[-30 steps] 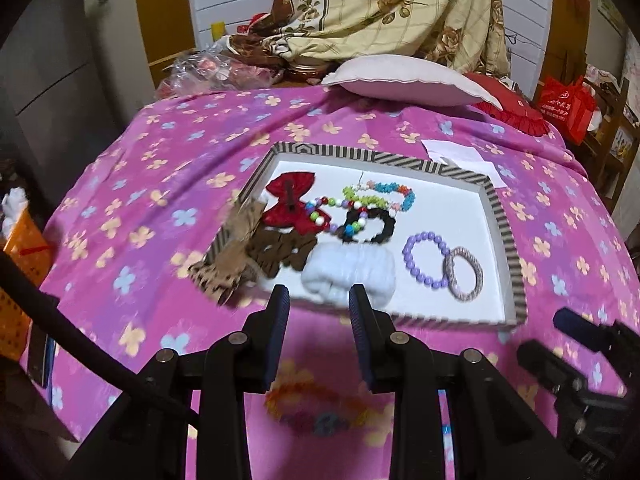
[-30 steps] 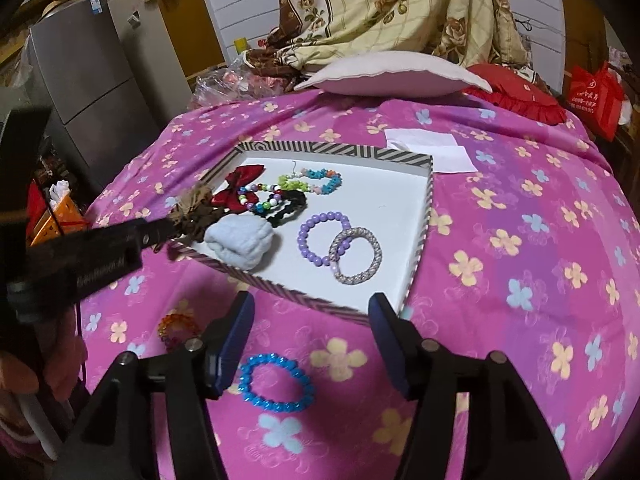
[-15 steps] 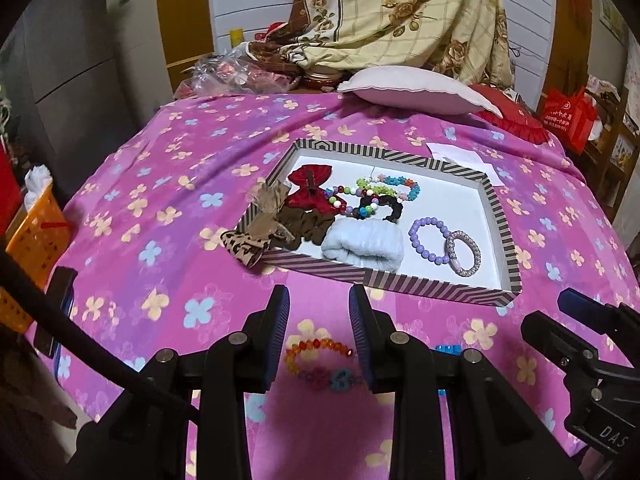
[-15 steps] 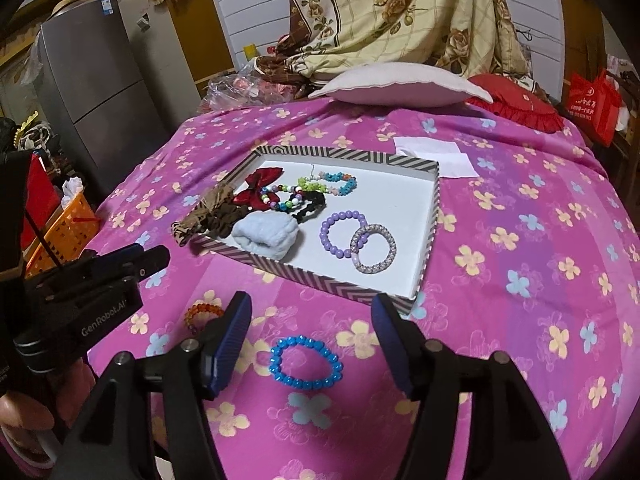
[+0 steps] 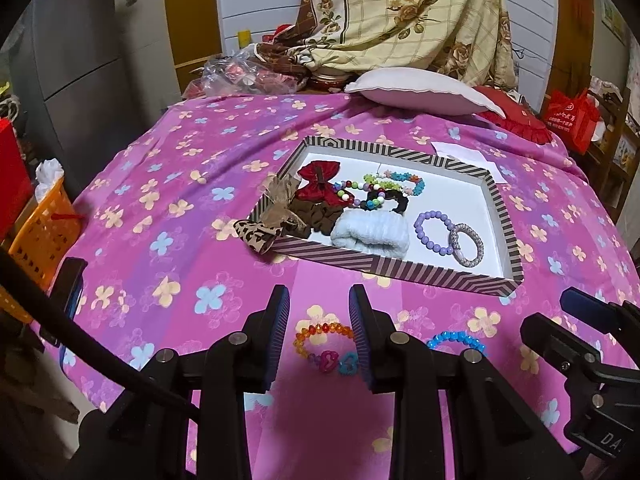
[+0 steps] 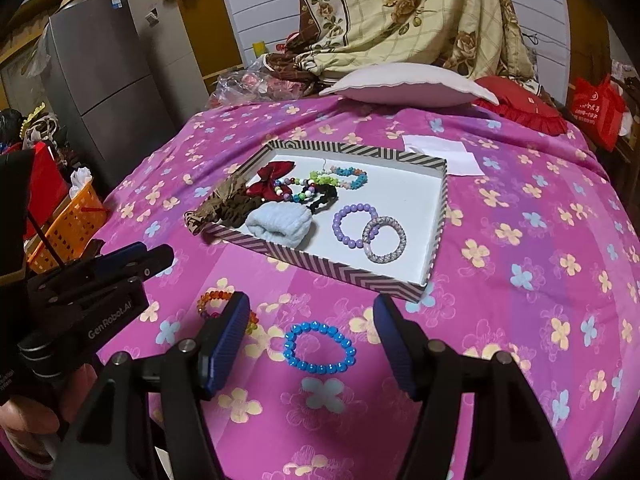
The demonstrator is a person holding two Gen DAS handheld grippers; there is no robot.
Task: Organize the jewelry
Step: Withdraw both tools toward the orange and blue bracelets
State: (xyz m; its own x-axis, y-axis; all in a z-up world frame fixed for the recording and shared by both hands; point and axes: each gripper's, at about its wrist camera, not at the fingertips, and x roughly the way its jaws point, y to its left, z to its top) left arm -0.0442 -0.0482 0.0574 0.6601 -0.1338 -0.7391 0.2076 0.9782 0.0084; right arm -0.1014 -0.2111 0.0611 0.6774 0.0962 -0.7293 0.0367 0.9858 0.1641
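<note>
A striped tray (image 5: 384, 268) (image 6: 320, 268) on the pink flowered bedspread holds a red bow (image 5: 320, 176), bead strings, a white scrunchie (image 5: 372, 232), a purple bracelet (image 5: 424, 236) and a silver bracelet (image 5: 478, 244). A leopard bow (image 5: 256, 236) hangs over its near left corner. In front of the tray lie an orange multicolour bracelet (image 5: 324, 327) (image 6: 212, 300) and a blue bead bracelet (image 6: 316, 326) (image 5: 456, 338). My left gripper (image 5: 319, 294) (image 6: 132, 256) hovers open above the orange one. My right gripper (image 6: 311, 302) (image 5: 576, 304) is open over the blue one, its jaws still spreading, touching nothing.
A white pillow (image 5: 420, 88) and heaped bedding lie at the far side, with a white paper (image 5: 468, 156) behind the tray. An orange basket (image 5: 44, 228) and a grey fridge (image 6: 100, 80) stand left of the bed. A dark phone (image 5: 68, 292) lies at the left edge.
Both grippers have drawn back from the tray toward the near edge of the bed. The orange and blue bracelets now show between their fingers. The right jaws stand slightly wider.
</note>
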